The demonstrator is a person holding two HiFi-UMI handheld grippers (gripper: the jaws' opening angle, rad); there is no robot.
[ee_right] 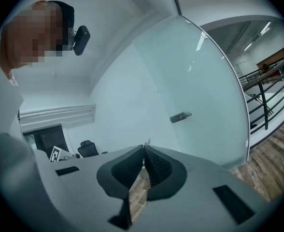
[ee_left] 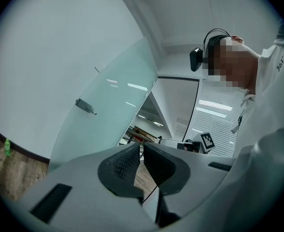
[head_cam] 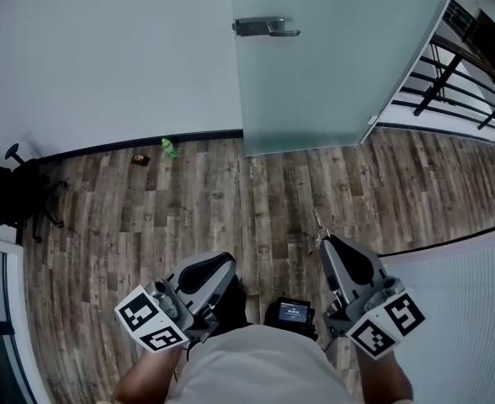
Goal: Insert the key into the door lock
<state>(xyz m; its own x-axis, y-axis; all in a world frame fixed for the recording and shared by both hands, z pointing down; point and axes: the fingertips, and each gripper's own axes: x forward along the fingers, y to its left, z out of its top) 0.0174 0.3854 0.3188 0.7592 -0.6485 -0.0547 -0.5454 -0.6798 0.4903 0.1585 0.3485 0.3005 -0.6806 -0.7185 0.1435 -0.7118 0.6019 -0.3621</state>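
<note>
The frosted glass door [head_cam: 332,66] stands ahead, with its metal handle and lock [head_cam: 266,28] near its left edge; the same handle and lock [ee_right: 180,116] shows small and far off in the right gripper view and in the left gripper view [ee_left: 85,106]. My right gripper [head_cam: 325,241] is shut on a thin key [head_cam: 317,224] whose tip [ee_right: 147,141] pokes out past the pads, pointing toward the door. My left gripper [head_cam: 228,262] is held level at the lower left, shut with nothing between its pads [ee_left: 127,162]. Both are well short of the door.
Wood-plank floor [head_cam: 231,209] lies between me and the door. A black office chair [head_cam: 16,188] stands at the left wall. A green bottle [head_cam: 169,147] and a small brown item [head_cam: 140,159] lie by the skirting. A black railing [head_cam: 471,66] runs behind the door, right.
</note>
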